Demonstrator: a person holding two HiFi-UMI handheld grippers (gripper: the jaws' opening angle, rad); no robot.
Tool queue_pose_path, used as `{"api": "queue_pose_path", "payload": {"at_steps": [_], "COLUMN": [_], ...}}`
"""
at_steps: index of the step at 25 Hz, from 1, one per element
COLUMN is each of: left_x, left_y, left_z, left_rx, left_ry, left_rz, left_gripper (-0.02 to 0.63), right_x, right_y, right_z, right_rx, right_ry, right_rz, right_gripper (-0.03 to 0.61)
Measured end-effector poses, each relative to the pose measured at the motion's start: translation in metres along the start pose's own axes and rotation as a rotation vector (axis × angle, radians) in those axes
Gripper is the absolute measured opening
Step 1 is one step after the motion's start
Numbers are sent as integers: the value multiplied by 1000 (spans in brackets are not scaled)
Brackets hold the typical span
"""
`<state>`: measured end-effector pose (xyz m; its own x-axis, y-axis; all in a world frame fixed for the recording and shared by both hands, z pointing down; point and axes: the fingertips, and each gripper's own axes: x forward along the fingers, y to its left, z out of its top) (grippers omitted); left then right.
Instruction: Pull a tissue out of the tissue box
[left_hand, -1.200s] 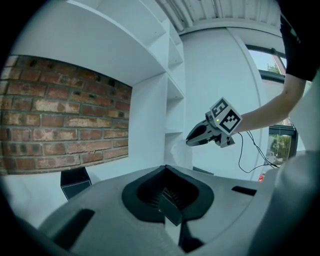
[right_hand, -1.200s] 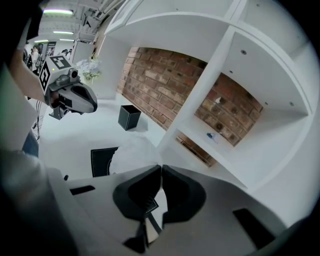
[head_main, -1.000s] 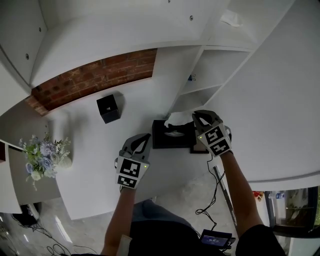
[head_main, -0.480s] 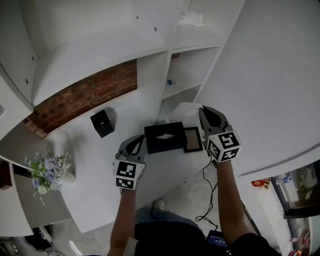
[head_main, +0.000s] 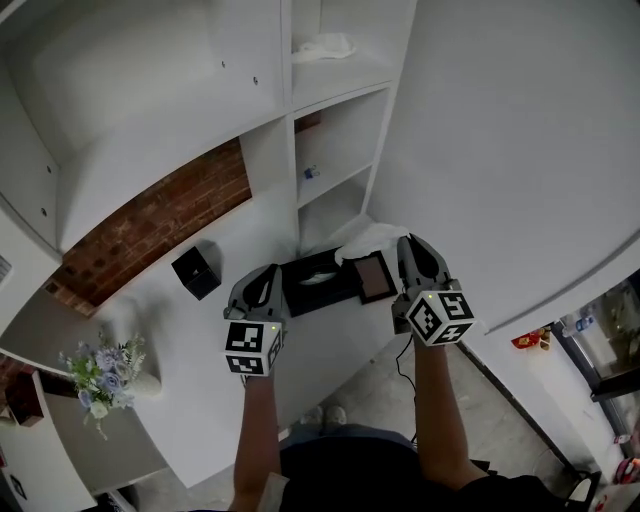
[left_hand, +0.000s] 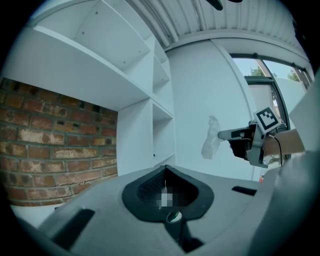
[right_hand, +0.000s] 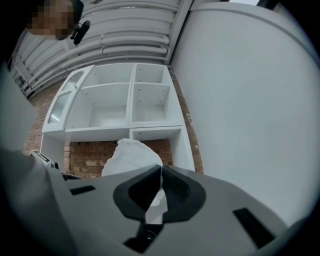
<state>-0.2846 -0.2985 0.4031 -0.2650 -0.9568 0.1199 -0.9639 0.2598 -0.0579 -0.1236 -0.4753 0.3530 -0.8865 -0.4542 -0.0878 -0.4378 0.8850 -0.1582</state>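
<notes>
The black tissue box (head_main: 312, 287) lies on the white table (head_main: 190, 380), between my two grippers in the head view. My right gripper (head_main: 408, 241) is shut on a white tissue (head_main: 370, 237), which it holds in the air above the box's right end. In the right gripper view the tissue (right_hand: 131, 155) stands up from the pinched jaws of the right gripper (right_hand: 161, 172). The left gripper view shows the tissue (left_hand: 211, 142) hanging from the right gripper (left_hand: 222, 135). My left gripper (head_main: 268, 276) hovers just left of the box. Its jaws are shut on nothing in the left gripper (left_hand: 165, 170) view.
A small framed picture (head_main: 375, 277) lies right of the box. A black cube (head_main: 195, 270) and a bunch of flowers (head_main: 100, 370) stand further left. White shelves (head_main: 330, 110) and a brick wall (head_main: 150, 215) close the back; a white wall (head_main: 500, 150) stands at the right.
My right gripper has risen and rolled, lifting the tissue away from the box's slot. The left gripper has lifted a little. The head view has swung, so the shelves now fill more of it.
</notes>
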Motion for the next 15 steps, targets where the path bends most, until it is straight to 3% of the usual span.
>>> {"api": "queue_pose_path", "payload": {"at_steps": [15], "left_x": [15], "left_y": [-27], "left_z": [-2], "left_rx": [22], "left_ry": [13], "left_rz": [-70], "left_gripper": [9], "right_x": [-45], "right_y": [-18], "right_z": [-44], "right_rx": [20], "right_ry": [89], "right_rz": [-78], "right_gripper": [3]}}
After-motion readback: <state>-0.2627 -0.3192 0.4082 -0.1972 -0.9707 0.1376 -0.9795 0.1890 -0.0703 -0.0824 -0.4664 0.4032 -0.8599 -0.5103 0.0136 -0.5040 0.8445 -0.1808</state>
